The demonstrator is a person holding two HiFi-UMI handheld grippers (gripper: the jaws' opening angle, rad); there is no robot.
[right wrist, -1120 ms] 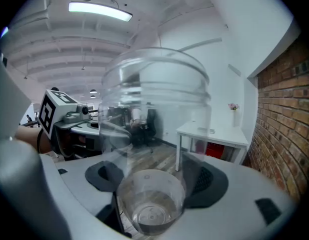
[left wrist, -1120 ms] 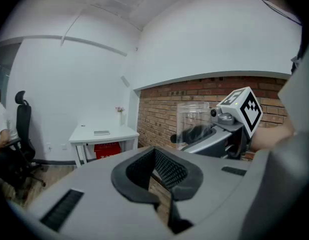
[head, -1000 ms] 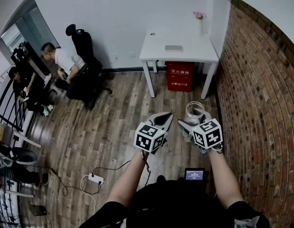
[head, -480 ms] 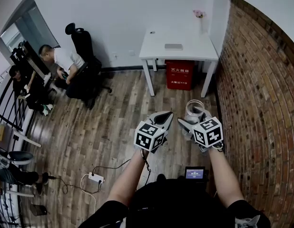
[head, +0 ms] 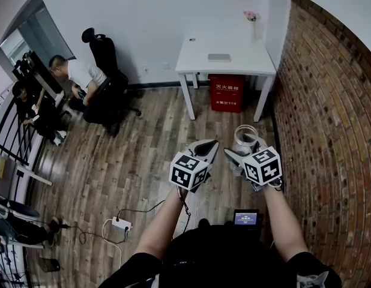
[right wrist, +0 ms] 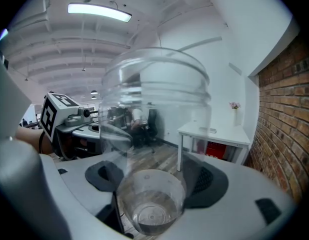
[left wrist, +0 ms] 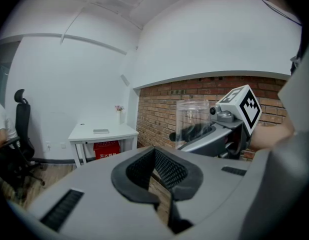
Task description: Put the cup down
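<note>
A clear plastic cup (right wrist: 153, 129) stands upright between the pads of my right gripper (right wrist: 154, 186), which is shut on its lower part. In the head view the cup (head: 245, 138) hangs in the air over the wooden floor, ahead of the right gripper (head: 241, 153). My left gripper (head: 205, 149) hovers just left of it, jaws shut with nothing between them (left wrist: 160, 178). The left gripper view shows the cup (left wrist: 192, 118) and the right gripper's marker cube (left wrist: 243, 105) off to the right.
A white table (head: 224, 57) stands against the far wall with a red box (head: 226, 95) under it and a flower vase (head: 252, 21) on top. A brick wall (head: 320, 119) runs along the right. People and an office chair (head: 104, 53) sit at the left. A power strip (head: 118, 225) lies on the floor.
Both grippers and the cup hold still. Only a person at the lower left edge has shifted.
</note>
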